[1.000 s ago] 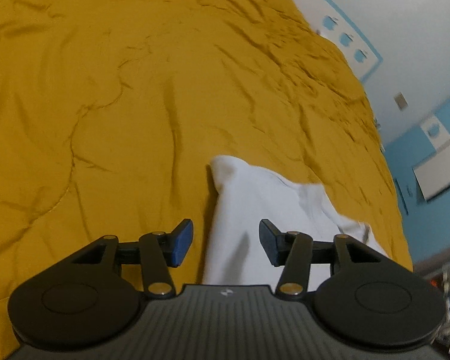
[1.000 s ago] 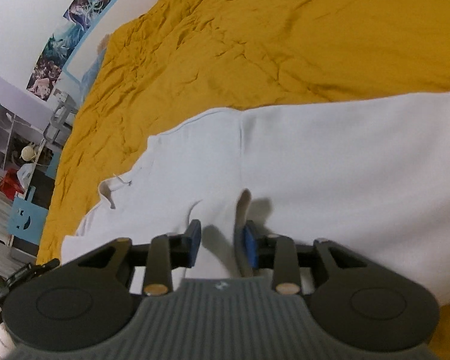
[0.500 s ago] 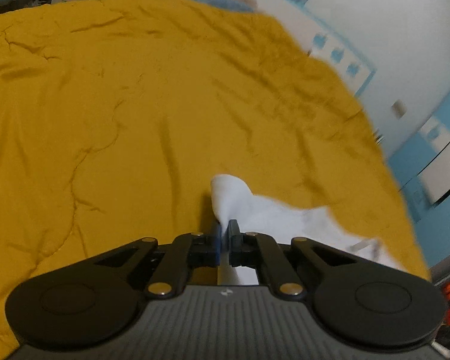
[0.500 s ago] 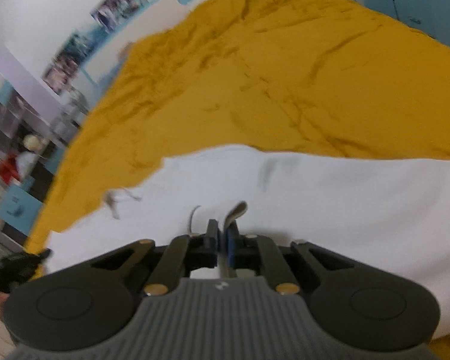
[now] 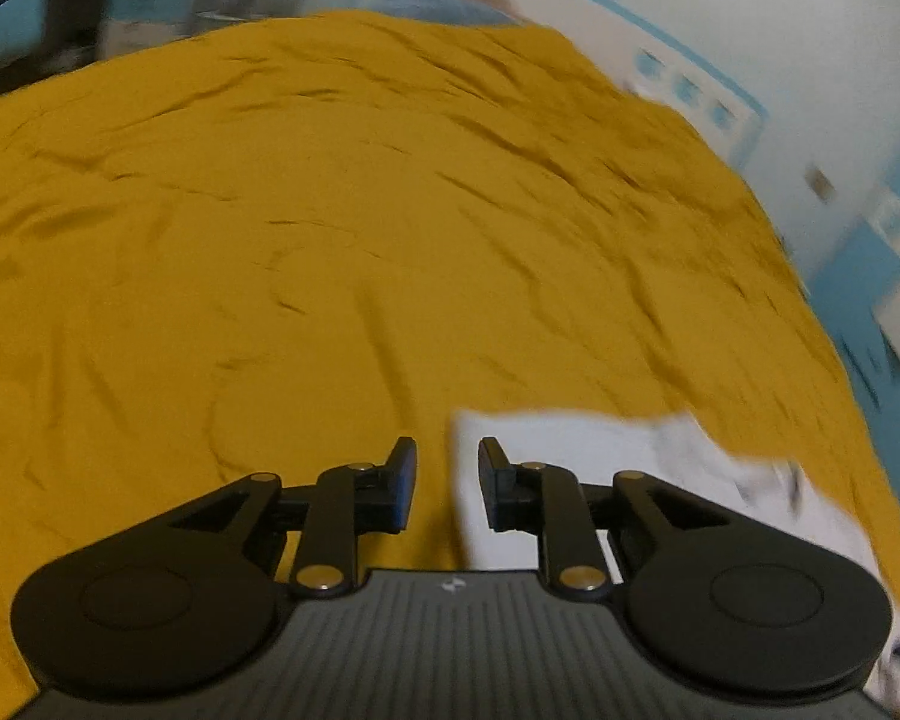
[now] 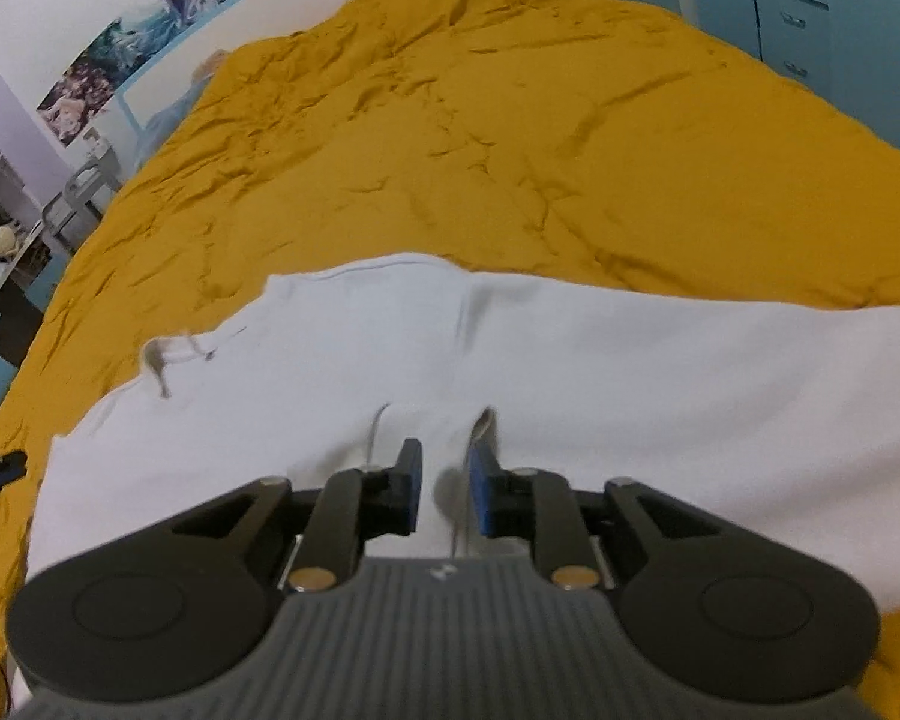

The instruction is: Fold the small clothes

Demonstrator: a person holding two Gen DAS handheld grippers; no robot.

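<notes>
A white garment (image 6: 570, 348) lies spread flat across the near part of a mustard-yellow bedspread (image 6: 510, 120), with a drawstring at its left end. My right gripper (image 6: 444, 468) hovers over the middle of the garment. Its jaws are opening; a small raised fold stands by the right finger, and the pads do not press on it. In the blurred left wrist view, my left gripper (image 5: 448, 468) hangs above the corner of the white garment (image 5: 600, 450). Its jaws are opening too; the cloth's edge lies below the gap, ungripped, on the bedspread (image 5: 330, 240).
The bed's far end meets a white wall with posters (image 6: 150, 18). Blue drawers (image 6: 792, 18) stand at the far right and cluttered shelves (image 6: 6, 228) at the left. A bluish pillow (image 5: 438, 0) lies at the head of the bed.
Both grippers closed on pinches of the white cloth, then parted their jaws and let it go. Both have risen, and the garment lies flat again.
</notes>
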